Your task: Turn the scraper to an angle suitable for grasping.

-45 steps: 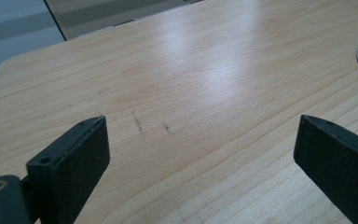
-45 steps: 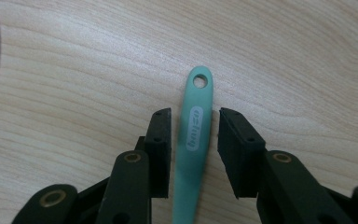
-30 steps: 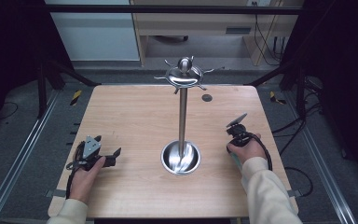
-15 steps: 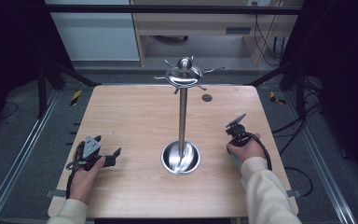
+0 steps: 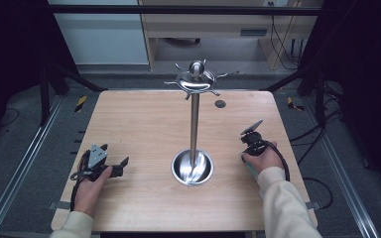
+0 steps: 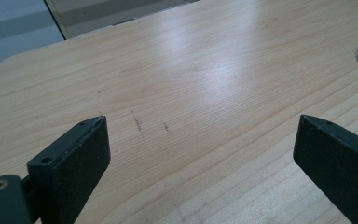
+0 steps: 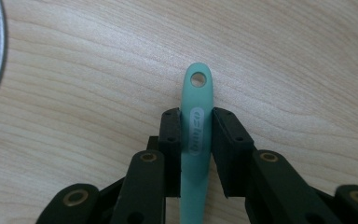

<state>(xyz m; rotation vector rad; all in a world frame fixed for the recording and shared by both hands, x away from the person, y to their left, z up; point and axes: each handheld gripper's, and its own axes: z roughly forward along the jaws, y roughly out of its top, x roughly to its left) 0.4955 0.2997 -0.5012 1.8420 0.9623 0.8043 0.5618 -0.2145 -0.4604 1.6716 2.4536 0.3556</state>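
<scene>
- I count one light wooden table (image 5: pixel 144 129) with rounded corners.
- One tall polished steel stand (image 5: pixel 194 124) rises from it: a single round dished base (image 5: pixel 192 167), a single pole, and one ball-topped disc with thin hook arms; I cannot count the arms reliably.
- One mint-green plastic handle (image 7: pixel 196 135) with a single hanging hole near its tip and one pale oval label.
- One small dark round spot (image 5: pixel 220 104) on the far part of the table; I cannot tell what it is.
- Two black hand-held grippers on my feeds: the left gripper (image 5: pixel 110 166) and the right gripper (image 7: pixel 196 140), two jaws apiece.
- Two hands hold them, one each.
</scene>
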